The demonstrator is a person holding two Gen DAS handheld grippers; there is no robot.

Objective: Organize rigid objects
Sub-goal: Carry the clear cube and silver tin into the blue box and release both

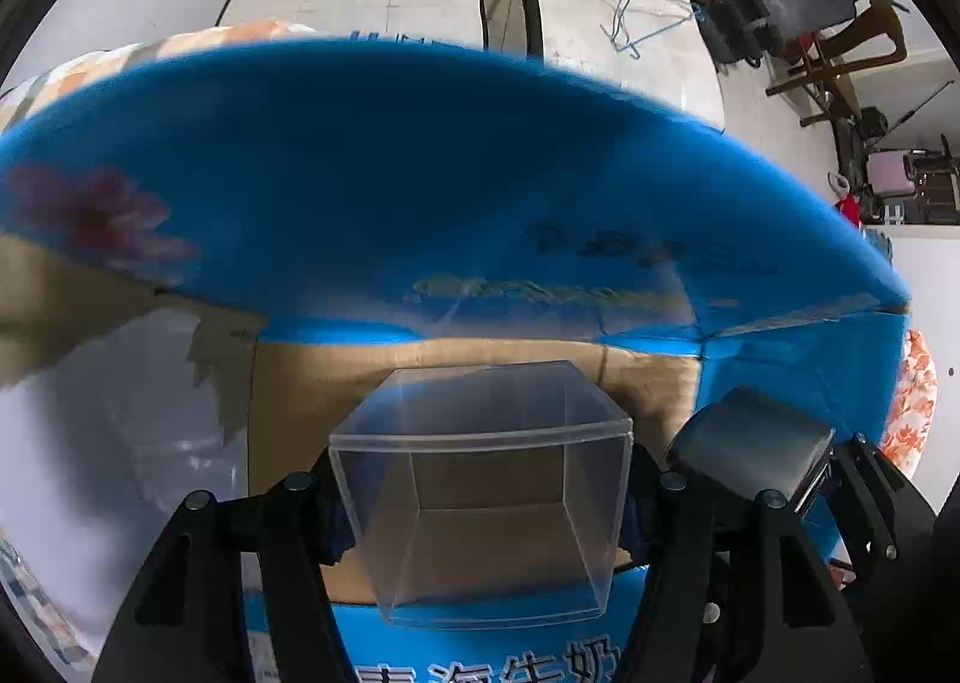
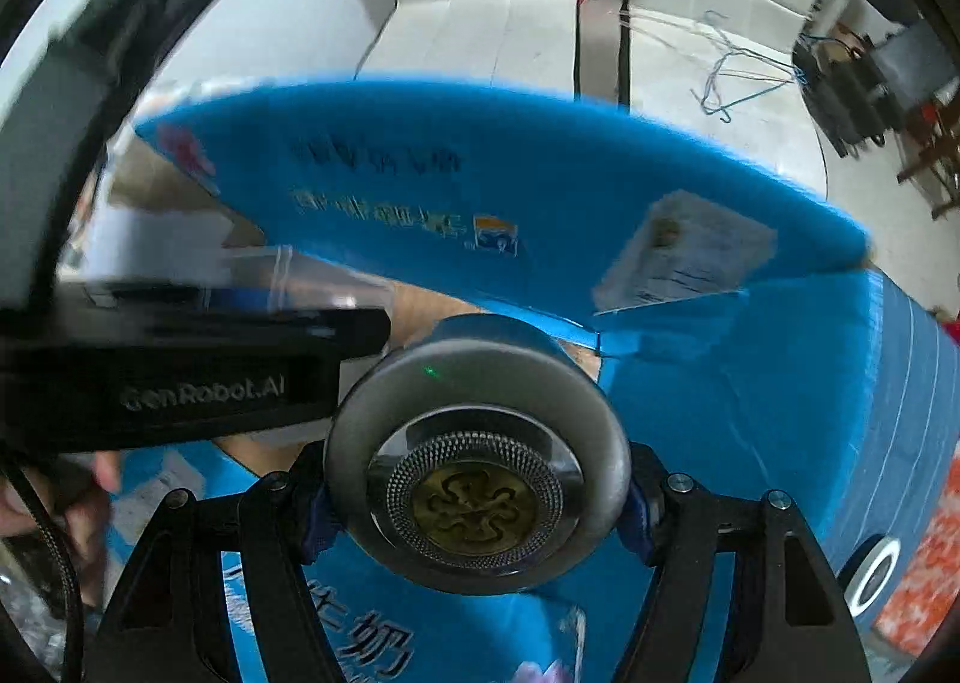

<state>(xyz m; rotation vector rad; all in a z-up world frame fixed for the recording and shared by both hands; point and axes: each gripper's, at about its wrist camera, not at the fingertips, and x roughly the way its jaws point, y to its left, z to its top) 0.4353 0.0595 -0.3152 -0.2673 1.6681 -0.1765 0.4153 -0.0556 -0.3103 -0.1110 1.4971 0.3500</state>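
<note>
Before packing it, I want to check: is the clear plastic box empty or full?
Empty: through the clear plastic box only brown cardboard shows.

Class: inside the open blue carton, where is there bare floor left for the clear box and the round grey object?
Bare brown floor shows beyond the clear box, bordered by the blue flap. The round grey object, held in the right gripper, hangs over blue cardboard. Crowded near the left gripper, where both tools meet.

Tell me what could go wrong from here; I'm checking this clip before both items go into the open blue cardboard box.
1. The clear square plastic box is held only by its smooth side walls in the left gripper; it could slip or crack.
2. The round grey device with a brass centre, clamped at its curved rim by the right gripper, may twist out.
3. Both grippers sit close together over the blue cardboard box; they might collide.
</note>
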